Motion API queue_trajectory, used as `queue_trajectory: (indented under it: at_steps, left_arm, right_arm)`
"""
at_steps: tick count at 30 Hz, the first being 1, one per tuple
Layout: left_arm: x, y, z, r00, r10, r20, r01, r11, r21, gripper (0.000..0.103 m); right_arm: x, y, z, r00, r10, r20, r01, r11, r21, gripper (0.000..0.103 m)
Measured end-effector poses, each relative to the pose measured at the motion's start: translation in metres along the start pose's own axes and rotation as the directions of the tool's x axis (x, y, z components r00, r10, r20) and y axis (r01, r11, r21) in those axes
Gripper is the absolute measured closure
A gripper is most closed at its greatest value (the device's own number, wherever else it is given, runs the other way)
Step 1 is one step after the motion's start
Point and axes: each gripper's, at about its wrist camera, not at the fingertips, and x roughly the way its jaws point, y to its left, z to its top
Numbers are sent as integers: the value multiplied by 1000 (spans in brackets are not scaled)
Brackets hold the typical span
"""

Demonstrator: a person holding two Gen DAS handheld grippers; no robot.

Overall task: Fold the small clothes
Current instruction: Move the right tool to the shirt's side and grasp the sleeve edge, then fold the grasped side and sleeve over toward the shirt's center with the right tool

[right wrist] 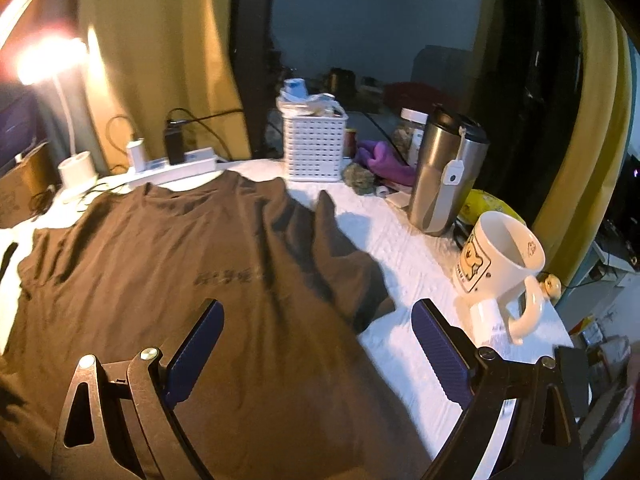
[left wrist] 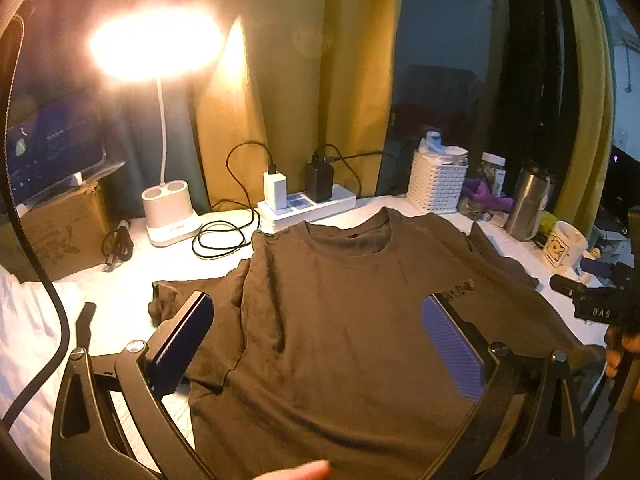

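Note:
A dark brown T-shirt (left wrist: 340,300) lies spread flat, front up, on the white table cover (left wrist: 120,272), collar toward the far side. My left gripper (left wrist: 318,304) hovers open over the shirt's chest, its blue pads (left wrist: 452,344) wide apart with nothing between them. In the right wrist view the same T-shirt (right wrist: 160,280) fills the left and middle, its right sleeve (right wrist: 340,256) lying out on the cover. My right gripper (right wrist: 316,316) stands open above the shirt's right side near that sleeve, holding nothing.
A lit desk lamp (left wrist: 172,216), a power strip (left wrist: 308,204) with chargers and cables, and a cardboard box (left wrist: 60,228) line the far left. A white basket (right wrist: 314,148), steel tumbler (right wrist: 444,176) and white mug (right wrist: 500,264) crowd the right edge. A hand (left wrist: 616,352) shows at right.

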Motion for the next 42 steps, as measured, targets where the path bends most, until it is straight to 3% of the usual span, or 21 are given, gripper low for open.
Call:
queue_trajectory:
  at_steps: [6, 14, 18, 23, 26, 29, 31, 36, 42]
  left_arm:
    - [31, 5, 7, 999, 3, -47, -3, 1000, -7, 0]
    - [64, 17, 18, 995, 39, -87, -40, 999, -7, 0]
    - [74, 22, 22, 993, 60, -99, -60, 998, -3, 0]
    - [79, 27, 26, 990, 84, -110, -85, 996, -2, 0]
    - [84, 28, 25, 987, 95, -132, -96, 995, -3, 0]
    - [86, 27, 25, 984, 96, -150, -98, 995, -9, 0]
    - [85, 25, 25, 984, 96, -152, -98, 995, -7, 0]
    - [75, 22, 27, 986, 104, -130, -103, 995, 13, 0]
    - [62, 31, 24, 988, 104, -117, -106, 994, -6, 0]
  right_arm:
    - [36, -24, 21, 1000, -20, -15, 21, 1000, 24, 7]
    - [102, -40, 52, 997, 62, -43, -61, 998, 25, 8]
    - [146, -37, 65, 990, 110, -92, -108, 994, 28, 28]
    - [191, -34, 70, 975, 164, -149, -159, 986, 44, 29]
    - [205, -25, 64, 969, 178, -175, -178, 984, 12, 48]
    - [202, -23, 64, 965, 203, -168, -206, 979, -1, 83]
    - [201, -26, 63, 964, 211, -162, -211, 977, 13, 98]
    - [182, -38, 66, 988, 117, -103, -116, 993, 19, 99]
    - [143, -52, 81, 998, 63, -23, -62, 998, 18, 99]
